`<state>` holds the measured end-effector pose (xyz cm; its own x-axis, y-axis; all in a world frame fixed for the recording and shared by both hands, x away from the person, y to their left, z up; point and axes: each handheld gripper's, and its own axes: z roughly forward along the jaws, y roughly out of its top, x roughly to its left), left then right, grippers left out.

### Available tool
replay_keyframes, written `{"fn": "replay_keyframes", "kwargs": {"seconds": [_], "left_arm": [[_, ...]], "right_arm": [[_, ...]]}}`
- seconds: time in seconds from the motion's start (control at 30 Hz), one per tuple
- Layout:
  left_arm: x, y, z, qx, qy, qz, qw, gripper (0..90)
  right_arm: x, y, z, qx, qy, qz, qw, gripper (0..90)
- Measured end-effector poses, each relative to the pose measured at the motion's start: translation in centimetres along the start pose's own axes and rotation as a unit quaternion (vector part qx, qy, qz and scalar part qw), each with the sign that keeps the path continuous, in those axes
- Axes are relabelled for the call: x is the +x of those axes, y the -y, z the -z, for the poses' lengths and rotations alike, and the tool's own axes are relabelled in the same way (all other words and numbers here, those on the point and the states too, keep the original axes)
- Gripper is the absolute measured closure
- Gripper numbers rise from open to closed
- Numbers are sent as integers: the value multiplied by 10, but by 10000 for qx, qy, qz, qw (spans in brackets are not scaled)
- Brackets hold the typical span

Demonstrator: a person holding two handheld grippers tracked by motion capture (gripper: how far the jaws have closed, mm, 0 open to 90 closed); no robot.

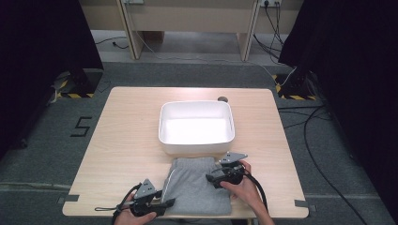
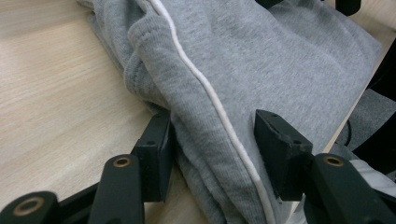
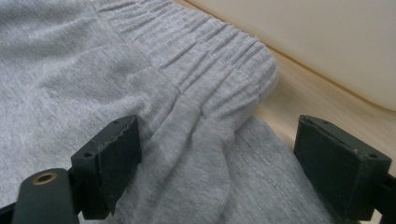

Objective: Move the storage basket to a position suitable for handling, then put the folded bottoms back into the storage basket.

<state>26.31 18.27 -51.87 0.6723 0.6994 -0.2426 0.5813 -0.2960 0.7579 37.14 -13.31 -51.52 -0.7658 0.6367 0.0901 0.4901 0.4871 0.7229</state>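
Note:
A folded grey pair of sweatpants [image 1: 197, 185] lies at the table's near edge, just in front of a white tub [image 1: 196, 104]. My left gripper [image 1: 166, 202] comes in at the garment's left side. In the left gripper view the pads [image 2: 156, 154] pinch a thick fold of the grey cloth [image 2: 261, 60], with its white side stripe [image 2: 201, 79] running between them. My right gripper [image 1: 213, 178] rests at the far right corner. There the jaws of my right gripper [image 3: 224, 149] stand wide around the ribbed waistband [image 3: 210, 70]; one pad touches cloth, the other hangs apart beside the garment.
The white tub [image 3: 327, 42] is empty and close behind the waistband, with a strip of bare wooden table [image 3: 299, 98] between them. Bare tabletop [image 1: 126, 136] stretches to the left. Cables [image 1: 309, 131] run over the floor at the right.

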Motion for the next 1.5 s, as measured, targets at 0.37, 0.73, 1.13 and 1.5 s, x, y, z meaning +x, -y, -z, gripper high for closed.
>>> {"fn": "replay_keyframes", "kwargs": {"seconds": [0.37,0.73,1.13,1.5], "left_arm": [[-4,2,2,34,-101,59,9999,337],[-6,4,1,-41,-109,-105,9999,436],[-5,6,1,-79,146,22,9999,596],[-9,8,7,-190,198,-140,9995,685]], "right_arm": [[1,-3,-1,-45,-51,-12,10000,162],[5,-4,-5,-34,-170,93,9998,216],[4,-2,-2,-113,-612,67,9980,615],[10,-4,3,-402,-741,266,9961,755]]}}
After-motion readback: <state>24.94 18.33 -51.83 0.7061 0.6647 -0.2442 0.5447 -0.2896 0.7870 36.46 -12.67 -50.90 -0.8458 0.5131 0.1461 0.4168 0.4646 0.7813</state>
